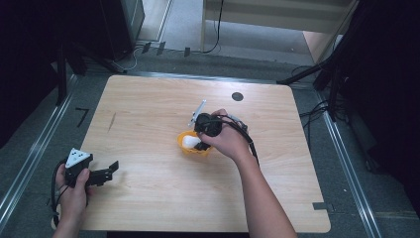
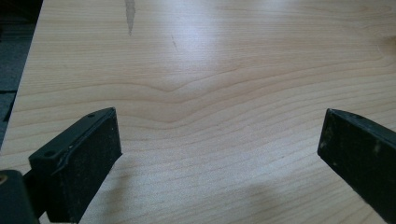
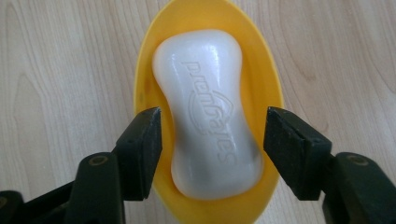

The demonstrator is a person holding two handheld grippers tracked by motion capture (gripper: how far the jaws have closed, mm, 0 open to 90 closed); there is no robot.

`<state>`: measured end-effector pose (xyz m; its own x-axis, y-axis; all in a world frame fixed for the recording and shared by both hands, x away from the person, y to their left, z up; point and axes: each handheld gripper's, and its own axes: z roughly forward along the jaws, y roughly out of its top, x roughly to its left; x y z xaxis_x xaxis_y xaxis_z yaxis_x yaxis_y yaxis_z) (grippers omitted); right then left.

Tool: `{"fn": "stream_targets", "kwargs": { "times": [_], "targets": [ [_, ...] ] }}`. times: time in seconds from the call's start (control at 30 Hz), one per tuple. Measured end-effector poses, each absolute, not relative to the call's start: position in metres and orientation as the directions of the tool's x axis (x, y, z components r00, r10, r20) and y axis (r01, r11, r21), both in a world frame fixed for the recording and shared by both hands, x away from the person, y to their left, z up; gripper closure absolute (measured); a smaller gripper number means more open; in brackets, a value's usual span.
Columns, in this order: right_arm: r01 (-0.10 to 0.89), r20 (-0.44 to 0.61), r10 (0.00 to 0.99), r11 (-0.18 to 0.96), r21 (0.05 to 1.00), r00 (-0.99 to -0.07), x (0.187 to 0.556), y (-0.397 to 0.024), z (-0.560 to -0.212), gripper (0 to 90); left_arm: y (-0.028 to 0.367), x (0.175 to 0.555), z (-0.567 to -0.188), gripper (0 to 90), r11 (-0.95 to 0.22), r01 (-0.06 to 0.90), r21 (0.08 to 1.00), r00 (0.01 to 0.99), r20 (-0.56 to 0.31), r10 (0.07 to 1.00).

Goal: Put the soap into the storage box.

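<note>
A white bar of soap [image 3: 208,112] with raised lettering lies in a yellow oval dish [image 3: 268,77] near the middle of the table; from above I see the soap [image 1: 188,142] and dish [image 1: 184,147] partly under a hand. My right gripper [image 3: 212,140] is open, pointing down over the dish, one jaw on each side of the soap with small gaps. From above, that right gripper [image 1: 202,144] sits beneath the person's right hand. My left gripper [image 1: 115,167] rests low at the table's near left, open, its jaws wide apart over bare wood [image 2: 219,135].
The wooden table [image 1: 148,104] has a dark round hole [image 1: 237,96] near its far edge and a thin dark mark [image 1: 112,121] at far left. A metal piece [image 1: 197,112] sticks up just behind the right hand. Cables trail from both grippers.
</note>
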<state>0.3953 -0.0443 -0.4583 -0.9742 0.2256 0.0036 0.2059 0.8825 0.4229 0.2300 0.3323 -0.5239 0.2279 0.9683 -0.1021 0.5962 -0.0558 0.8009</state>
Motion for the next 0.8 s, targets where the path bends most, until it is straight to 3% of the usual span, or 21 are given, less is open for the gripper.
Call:
{"fn": "stream_targets", "kwargs": {
  "times": [0.33, 0.8],
  "targets": [
    [0.230, 0.006, 0.261, 0.838, 0.494, -0.965, 0.387, -0.075, -0.451, 34.7, 0.332, 0.230, -0.524, 0.0, -0.056, 0.598, 0.799, 0.227, -0.101, 0.969],
    [0.256, -0.009, 0.305, 0.815, 0.520, -0.952, 0.375, -0.110, -0.454, 31.3, 0.332, 0.230, -0.524, 0.0, -0.056, 0.598, 0.799, 0.226, -0.101, 0.969]
  ]
}}
